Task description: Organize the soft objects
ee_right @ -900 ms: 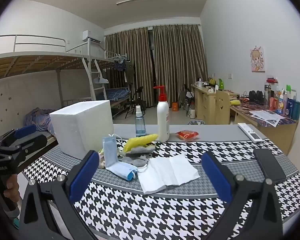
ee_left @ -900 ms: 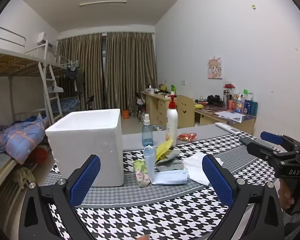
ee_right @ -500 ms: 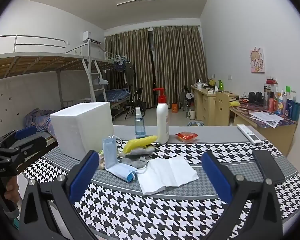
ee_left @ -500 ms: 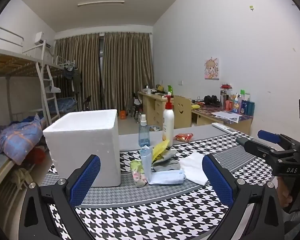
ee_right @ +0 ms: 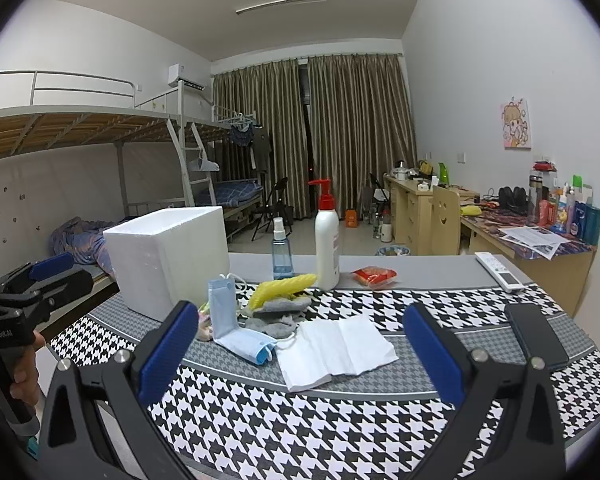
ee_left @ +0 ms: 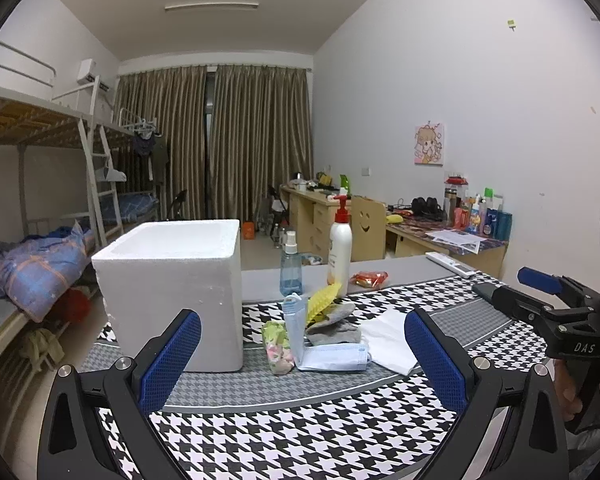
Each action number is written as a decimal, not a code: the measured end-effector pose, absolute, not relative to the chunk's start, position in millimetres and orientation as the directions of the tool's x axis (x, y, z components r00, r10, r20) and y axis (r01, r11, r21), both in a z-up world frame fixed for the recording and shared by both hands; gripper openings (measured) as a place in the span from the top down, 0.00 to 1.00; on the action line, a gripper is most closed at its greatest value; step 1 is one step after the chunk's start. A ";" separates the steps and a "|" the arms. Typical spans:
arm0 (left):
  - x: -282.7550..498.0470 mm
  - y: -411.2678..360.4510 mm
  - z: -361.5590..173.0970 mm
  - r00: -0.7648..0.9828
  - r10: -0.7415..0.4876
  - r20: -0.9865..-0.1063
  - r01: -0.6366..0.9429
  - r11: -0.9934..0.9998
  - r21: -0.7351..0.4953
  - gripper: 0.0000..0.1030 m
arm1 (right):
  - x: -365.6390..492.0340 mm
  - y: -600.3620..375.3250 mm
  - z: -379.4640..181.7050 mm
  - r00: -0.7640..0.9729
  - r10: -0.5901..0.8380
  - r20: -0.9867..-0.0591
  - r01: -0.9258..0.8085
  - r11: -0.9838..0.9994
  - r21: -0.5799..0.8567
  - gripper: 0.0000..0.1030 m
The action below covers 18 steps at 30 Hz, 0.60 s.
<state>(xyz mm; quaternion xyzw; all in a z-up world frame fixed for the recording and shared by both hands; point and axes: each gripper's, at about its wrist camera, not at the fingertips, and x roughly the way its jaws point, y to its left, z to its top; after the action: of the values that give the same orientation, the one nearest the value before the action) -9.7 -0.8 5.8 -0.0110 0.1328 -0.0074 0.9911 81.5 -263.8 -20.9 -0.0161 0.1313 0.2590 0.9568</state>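
A pile of soft things lies mid-table: a blue face mask (ee_left: pixel 324 350) (ee_right: pixel 236 330), a white tissue (ee_left: pixel 390 340) (ee_right: pixel 336 350), grey socks (ee_left: pixel 332 322) (ee_right: pixel 278 314), a yellow cloth (ee_left: pixel 322 296) (ee_right: pixel 282 286) and a floral pouch (ee_left: pixel 276 344). A white foam box (ee_left: pixel 176 284) (ee_right: pixel 168 256) stands to their left. My left gripper (ee_left: pixel 300 354) is open and empty, short of the pile. My right gripper (ee_right: pixel 300 354) is open and empty, short of the tissue.
A spray bottle (ee_left: pixel 291 266) (ee_right: pixel 281 250), a pump bottle (ee_left: pixel 339 250) (ee_right: pixel 326 240) and a red packet (ee_left: pixel 369 279) (ee_right: pixel 374 276) stand behind the pile. A remote (ee_right: pixel 499 272) and a phone (ee_right: pixel 536 334) lie at the right. The houndstooth cloth (ee_left: pixel 300 432) covers the table.
Both grippers stay open. The left view has shifted slightly, so the box and pile sit a little further left and nearer. The right view is almost unchanged.
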 end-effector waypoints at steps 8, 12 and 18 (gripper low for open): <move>-5.9 -2.0 5.5 0.963 -0.015 -0.269 0.011 1.000 -0.016 0.01 | 82.4 -262.9 -20.8 0.829 0.495 -0.261 -0.503 0.863 0.041 0.00; -3.6 -1.7 4.7 0.962 -0.013 -0.272 0.009 1.000 -0.017 0.01 | 82.6 -263.3 -20.7 0.830 0.494 -0.260 -0.502 0.864 0.039 0.00; 0.2 0.9 3.3 0.961 -0.008 -0.276 0.001 1.000 -0.023 0.01 | 83.3 -262.7 -20.3 0.833 0.489 -0.257 -0.497 0.867 0.039 0.00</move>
<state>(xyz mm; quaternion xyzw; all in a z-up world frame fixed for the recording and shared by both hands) 0.2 0.9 3.3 -0.0111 0.1394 -0.0023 0.9902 83.3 -262.7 -20.3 -0.0149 0.1303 0.2577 0.9573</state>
